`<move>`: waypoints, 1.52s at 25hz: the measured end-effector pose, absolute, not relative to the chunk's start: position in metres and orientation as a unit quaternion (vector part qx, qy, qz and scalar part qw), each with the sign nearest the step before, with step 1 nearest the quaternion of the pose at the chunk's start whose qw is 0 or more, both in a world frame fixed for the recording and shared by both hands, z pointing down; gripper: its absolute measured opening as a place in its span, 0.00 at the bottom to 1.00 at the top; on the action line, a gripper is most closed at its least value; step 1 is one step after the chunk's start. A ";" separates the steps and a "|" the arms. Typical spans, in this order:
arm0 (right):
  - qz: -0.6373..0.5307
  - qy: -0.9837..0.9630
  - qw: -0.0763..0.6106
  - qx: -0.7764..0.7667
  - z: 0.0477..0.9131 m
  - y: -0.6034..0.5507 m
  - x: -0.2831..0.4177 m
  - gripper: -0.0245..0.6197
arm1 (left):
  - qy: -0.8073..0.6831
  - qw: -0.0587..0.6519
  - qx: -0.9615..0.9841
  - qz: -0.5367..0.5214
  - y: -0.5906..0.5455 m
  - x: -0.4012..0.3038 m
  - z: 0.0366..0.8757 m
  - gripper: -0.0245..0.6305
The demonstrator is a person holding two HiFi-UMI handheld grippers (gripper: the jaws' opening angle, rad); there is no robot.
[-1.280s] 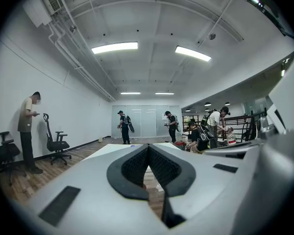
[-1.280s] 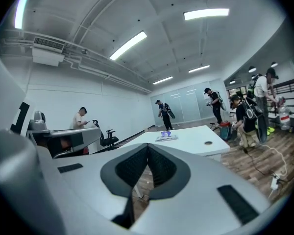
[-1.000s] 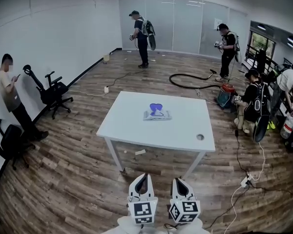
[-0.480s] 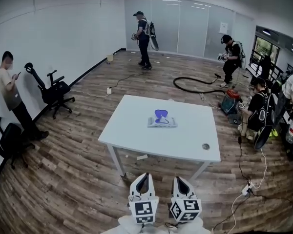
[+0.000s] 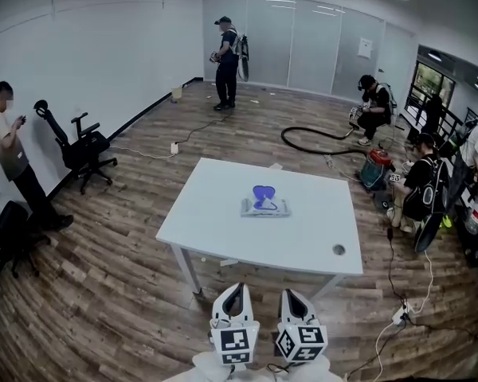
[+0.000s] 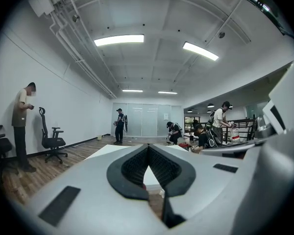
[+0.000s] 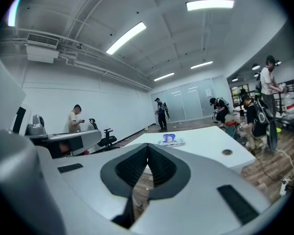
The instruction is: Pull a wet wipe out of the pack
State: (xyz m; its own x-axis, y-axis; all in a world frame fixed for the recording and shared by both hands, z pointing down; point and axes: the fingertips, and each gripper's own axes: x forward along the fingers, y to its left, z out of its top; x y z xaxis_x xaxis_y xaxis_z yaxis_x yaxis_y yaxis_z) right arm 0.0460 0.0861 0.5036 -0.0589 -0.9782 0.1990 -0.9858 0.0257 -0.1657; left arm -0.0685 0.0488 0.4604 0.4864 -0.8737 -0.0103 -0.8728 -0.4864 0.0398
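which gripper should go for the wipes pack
Probably right: both are shut and short of the table, but only the right gripper sees the wet wipe pack past its fingers.

You hold your left tool (image 5: pixel 233 290) and right tool (image 5: pixel 292 295) side by side, low and close in front of your body, both pointing forward, each with its jaws pressed together at the tips, gripping nothing.

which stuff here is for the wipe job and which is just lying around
For the job: white wet wipe pack with blue top; white table under it; left gripper and right gripper, both shut, empty.

Lying about: black office chair; black hose on the floor.
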 end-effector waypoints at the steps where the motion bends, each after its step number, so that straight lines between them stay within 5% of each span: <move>1: 0.130 -0.715 0.016 0.687 0.504 0.083 0.047 0.05 | -0.505 0.016 0.863 -0.015 0.045 -0.067 0.461 0.03; 38: 0.144 -0.708 0.020 0.692 0.511 0.021 0.060 0.05 | -0.506 0.015 0.862 -0.007 -0.017 -0.059 0.466 0.03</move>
State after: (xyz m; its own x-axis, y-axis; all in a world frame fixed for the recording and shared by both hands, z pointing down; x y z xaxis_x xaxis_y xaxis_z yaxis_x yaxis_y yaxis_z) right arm 0.0604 0.0214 0.5108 -0.0428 -0.9729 0.2273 -0.9843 0.0020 -0.1764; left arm -0.0585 -0.0174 0.4663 0.4870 -0.8734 0.0029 -0.8730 -0.4867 0.0323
